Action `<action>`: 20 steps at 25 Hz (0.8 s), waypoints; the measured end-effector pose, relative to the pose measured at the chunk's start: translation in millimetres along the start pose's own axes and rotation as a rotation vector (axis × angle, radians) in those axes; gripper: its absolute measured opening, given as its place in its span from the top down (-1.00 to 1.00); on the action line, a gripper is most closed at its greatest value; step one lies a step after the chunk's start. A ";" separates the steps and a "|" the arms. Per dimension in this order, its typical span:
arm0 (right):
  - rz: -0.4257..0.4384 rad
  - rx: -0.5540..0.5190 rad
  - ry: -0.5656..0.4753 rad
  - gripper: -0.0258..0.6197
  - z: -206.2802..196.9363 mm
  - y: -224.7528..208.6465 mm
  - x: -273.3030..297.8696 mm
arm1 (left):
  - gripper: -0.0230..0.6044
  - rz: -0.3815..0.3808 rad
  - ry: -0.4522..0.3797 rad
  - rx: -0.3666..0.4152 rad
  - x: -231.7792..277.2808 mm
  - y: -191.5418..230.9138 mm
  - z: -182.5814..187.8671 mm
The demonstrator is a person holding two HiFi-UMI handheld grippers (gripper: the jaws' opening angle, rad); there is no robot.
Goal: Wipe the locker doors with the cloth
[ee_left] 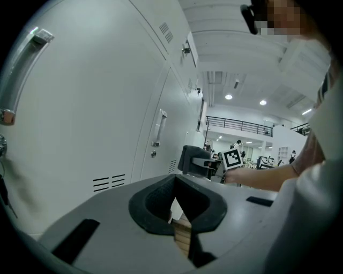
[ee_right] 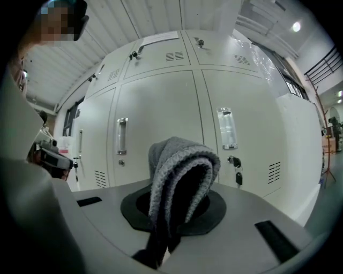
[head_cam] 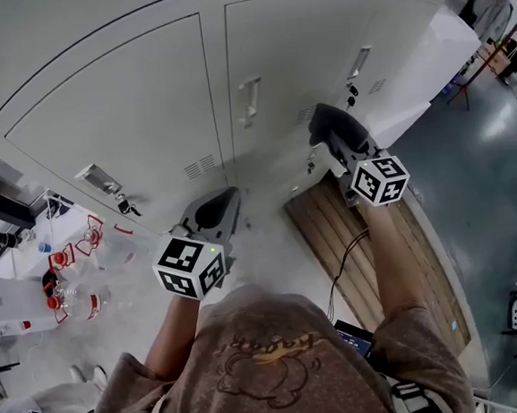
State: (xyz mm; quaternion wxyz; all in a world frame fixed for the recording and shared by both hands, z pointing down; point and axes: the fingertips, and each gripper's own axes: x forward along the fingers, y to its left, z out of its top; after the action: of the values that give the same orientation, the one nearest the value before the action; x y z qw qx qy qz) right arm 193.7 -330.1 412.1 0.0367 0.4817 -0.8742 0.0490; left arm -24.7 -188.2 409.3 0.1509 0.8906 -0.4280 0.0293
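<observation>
White locker doors (head_cam: pixel 115 106) fill the top of the head view, with a bar handle (head_cam: pixel 249 101) on the middle door. My right gripper (head_cam: pixel 335 140) is shut on a folded grey cloth (head_cam: pixel 337 122), held a little short of the lower middle door. In the right gripper view the cloth (ee_right: pixel 182 171) stands up out of the gripper (ee_right: pixel 179 206), hiding its fingertips, with the doors (ee_right: pixel 155 107) beyond it. My left gripper (head_cam: pixel 214 214) hangs lower left, shut and empty, beside a door (ee_left: pixel 80 123). Its jaws (ee_left: pixel 179 214) meet in a narrow V.
A wooden slatted pallet (head_cam: pixel 380 262) lies on the floor below the right gripper, with a cable and a small screen (head_cam: pixel 352 335) beside it. Keys (ee_right: pixel 237 171) hang in a lock. Bottles with red caps (head_cam: pixel 67 281) stand at the left.
</observation>
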 end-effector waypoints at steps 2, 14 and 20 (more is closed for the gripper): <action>0.040 -0.010 -0.001 0.80 1.2 17.4 1.1 | 0.93 -0.005 0.002 0.000 0.9 -2.0 -1.1; 0.270 -0.052 0.037 0.80 -17.2 124.9 30.9 | 0.93 0.008 0.002 -0.006 -4.5 -1.6 -3.1; 0.341 -0.070 0.066 0.80 -34.9 162.7 52.0 | 0.93 0.033 -0.004 -0.010 -11.1 7.2 -3.2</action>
State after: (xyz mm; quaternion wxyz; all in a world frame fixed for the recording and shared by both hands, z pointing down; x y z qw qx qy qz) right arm 29.0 -283.0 444.4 0.0731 0.3231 -0.9427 0.0398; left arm -37.1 -183.2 412.1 0.1542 0.8826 -0.4432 0.0279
